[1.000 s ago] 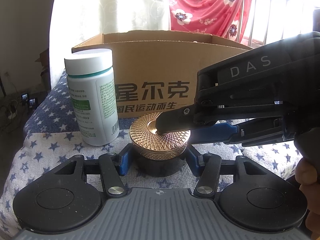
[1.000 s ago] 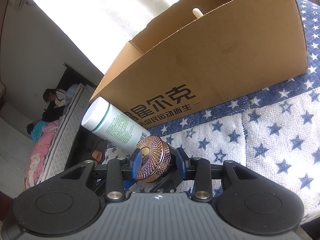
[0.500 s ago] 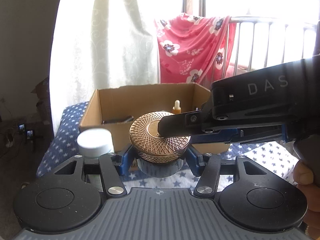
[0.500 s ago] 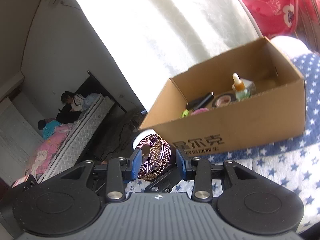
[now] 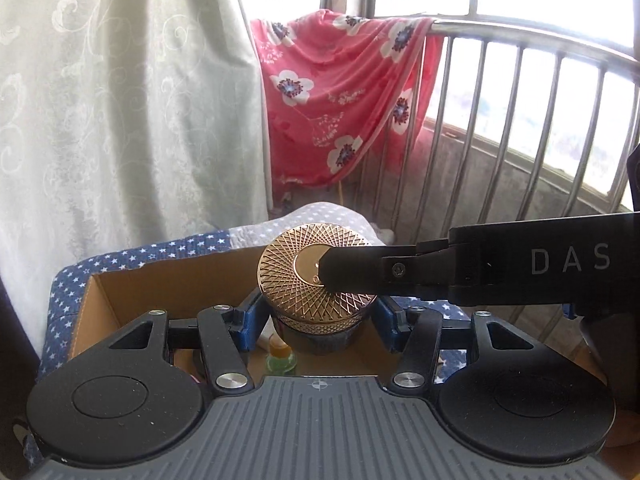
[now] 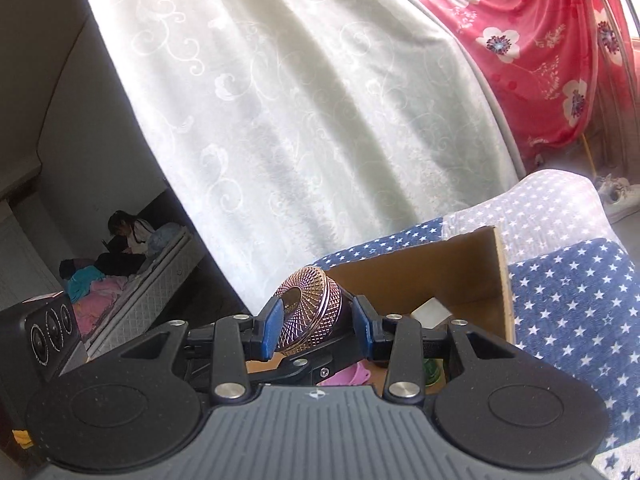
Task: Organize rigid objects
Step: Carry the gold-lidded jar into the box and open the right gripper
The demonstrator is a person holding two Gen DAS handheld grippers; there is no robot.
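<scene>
Above the open box, the jar hangs in two grips: left tongs clenched on its dark body, right tongs pinching lid top and base. Risk: uneven release tips it, or the lid slips. Below, a dropper bottle and pink item crowd the landing spot.

We see the jar up over the open cardboard box, which sits on the star-print bedspread near its far edge. A dropper bottle stands inside the box. Behind the bedspread hangs the curtain, the railing to its right.
</scene>
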